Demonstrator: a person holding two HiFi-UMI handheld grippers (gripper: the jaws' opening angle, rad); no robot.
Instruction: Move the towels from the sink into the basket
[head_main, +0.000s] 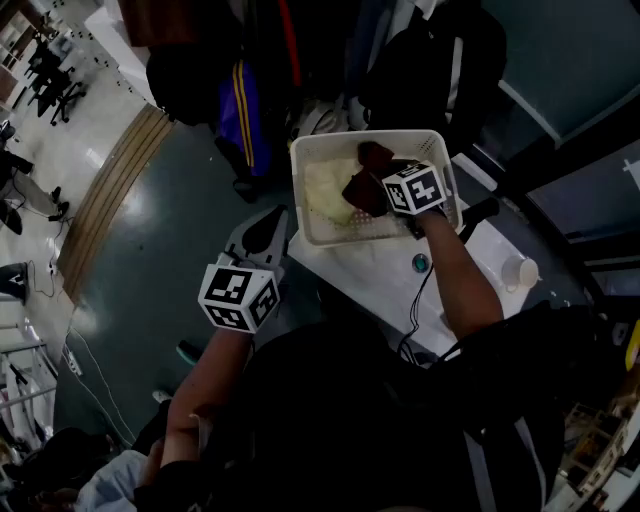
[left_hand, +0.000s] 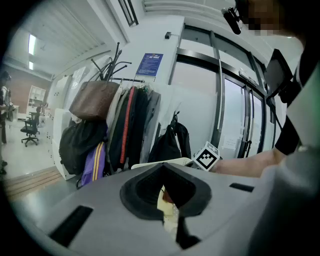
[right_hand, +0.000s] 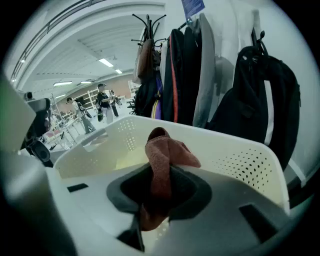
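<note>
**Head view:** My left gripper (head_main: 272, 222) is hanging nearest me, just outside the left edge of the white basket (head_main: 370, 136), with its jaws together and empty. My right gripper (head_main: 378, 188) is holding a dark red towel (head_main: 365, 170) over the basket's middle. A yellow towel (head_main: 328, 190) is lying along its left wall.

**Left gripper view:** The jaws are meeting on nothing, and the basket's rim (left_hand: 160, 163) is showing beyond them.

**Right gripper view:** The jaws are pinching the red towel (right_hand: 162, 155), whose free end is standing up inside the basket (right_hand: 245, 160).
</note>
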